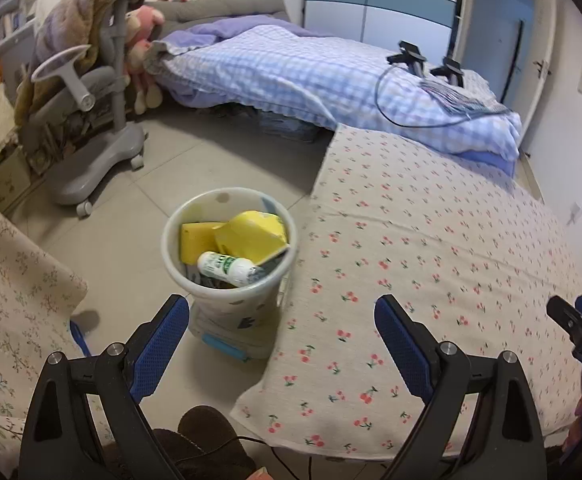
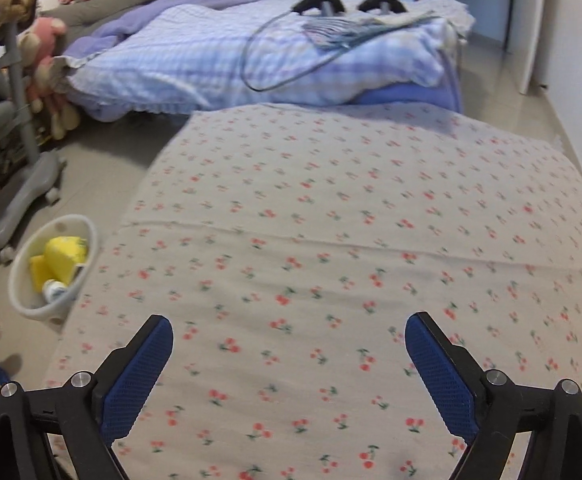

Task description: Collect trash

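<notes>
Left tongs [image 1: 282,322]: black plastic frame, triangular cut-outs in the arms, silver round-head screws at the pivots, blue textured pads [image 1: 162,344] on the inner finger faces. Right tongs [image 2: 289,344]: same build, black frame, silver screws, blue dimpled pads [image 2: 139,376].

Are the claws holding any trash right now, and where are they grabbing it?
No. The left claw and the right claw are both open with nothing between their fingers. The trash sits in the bin on the floor.
</notes>
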A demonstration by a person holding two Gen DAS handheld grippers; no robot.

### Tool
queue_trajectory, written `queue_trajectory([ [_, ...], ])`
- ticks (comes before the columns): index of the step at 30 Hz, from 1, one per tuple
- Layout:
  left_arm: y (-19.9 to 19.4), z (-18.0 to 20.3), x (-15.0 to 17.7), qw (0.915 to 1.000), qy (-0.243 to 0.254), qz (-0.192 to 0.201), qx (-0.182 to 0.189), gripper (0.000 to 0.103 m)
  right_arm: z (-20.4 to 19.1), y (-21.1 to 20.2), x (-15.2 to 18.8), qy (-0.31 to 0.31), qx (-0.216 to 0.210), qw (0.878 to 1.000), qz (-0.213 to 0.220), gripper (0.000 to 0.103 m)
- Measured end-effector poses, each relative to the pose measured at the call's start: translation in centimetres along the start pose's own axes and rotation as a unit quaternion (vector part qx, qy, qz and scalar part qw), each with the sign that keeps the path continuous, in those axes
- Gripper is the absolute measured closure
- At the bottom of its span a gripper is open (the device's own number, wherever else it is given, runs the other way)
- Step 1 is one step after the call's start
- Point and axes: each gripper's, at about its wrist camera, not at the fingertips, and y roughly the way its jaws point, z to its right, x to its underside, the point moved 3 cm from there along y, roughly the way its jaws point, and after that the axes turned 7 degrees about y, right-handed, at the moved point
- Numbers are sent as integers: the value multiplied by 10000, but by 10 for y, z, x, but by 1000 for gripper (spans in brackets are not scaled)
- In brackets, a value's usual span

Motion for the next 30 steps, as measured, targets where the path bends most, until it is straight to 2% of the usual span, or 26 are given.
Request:
queue_trajectory([
  [6,2,22,6,9995,222,-54,201,8,11,1,5,53,133,9999,81,6],
  [12,3,38,9,9987,418,-73,284,8,14,2,7,159,43,9999,5,6],
  [30,3,40,9,9987,417,-63,297,8,10,3,8,169,22,9999,3,6],
])
